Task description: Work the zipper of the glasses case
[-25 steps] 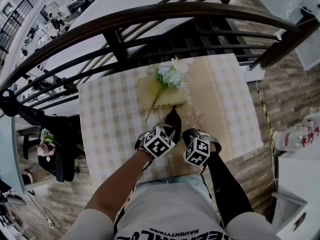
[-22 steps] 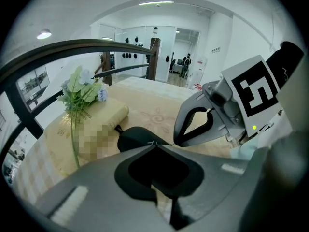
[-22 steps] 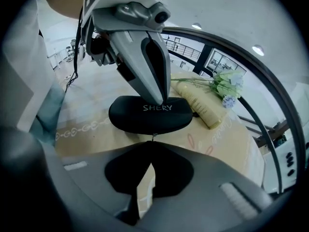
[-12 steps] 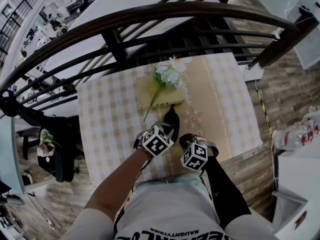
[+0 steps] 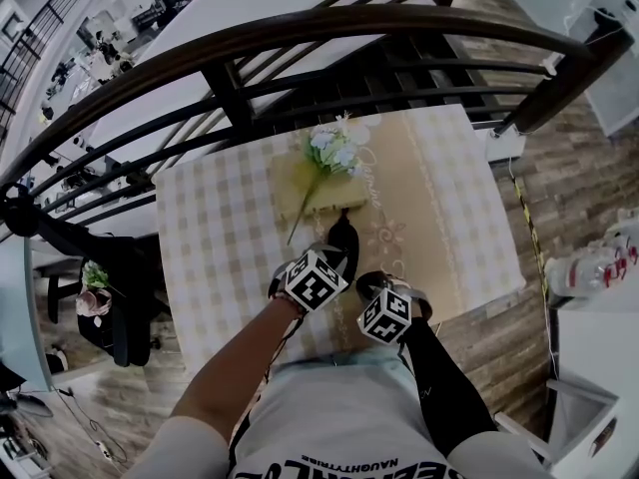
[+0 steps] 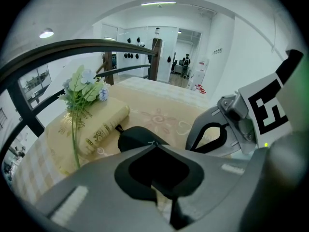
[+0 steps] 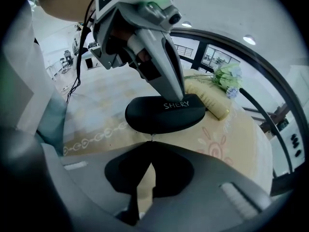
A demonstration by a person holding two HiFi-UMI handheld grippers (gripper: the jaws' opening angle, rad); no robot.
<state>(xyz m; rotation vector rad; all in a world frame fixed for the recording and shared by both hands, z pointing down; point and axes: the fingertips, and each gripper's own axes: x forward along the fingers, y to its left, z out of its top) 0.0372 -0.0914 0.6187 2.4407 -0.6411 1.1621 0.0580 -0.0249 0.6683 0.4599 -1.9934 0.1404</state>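
Note:
The black glasses case [image 5: 344,239] lies closed on the checked tablecloth [image 5: 215,238], just in front of a cream book. In the right gripper view the case [image 7: 161,114] shows pale lettering on its lid. My left gripper [image 5: 340,257] is shut, and its tips [image 7: 177,94] rest on top of the case. In the left gripper view the shut jaws hide the near part of the case [image 6: 136,136]. My right gripper [image 5: 368,280] is shut too, and its tips [image 7: 152,141] stop just short of the case's near edge. No zipper pull shows clearly.
A cream book [image 5: 312,190] with a sprig of pale flowers [image 5: 335,148] on it lies right behind the case. A dark curved railing [image 5: 300,36] runs along the table's far side. The table's near edge [image 5: 329,339] is at the person's waist.
My right gripper has drawn back a little towards the person, away from the case. The left gripper and the case have stayed put.

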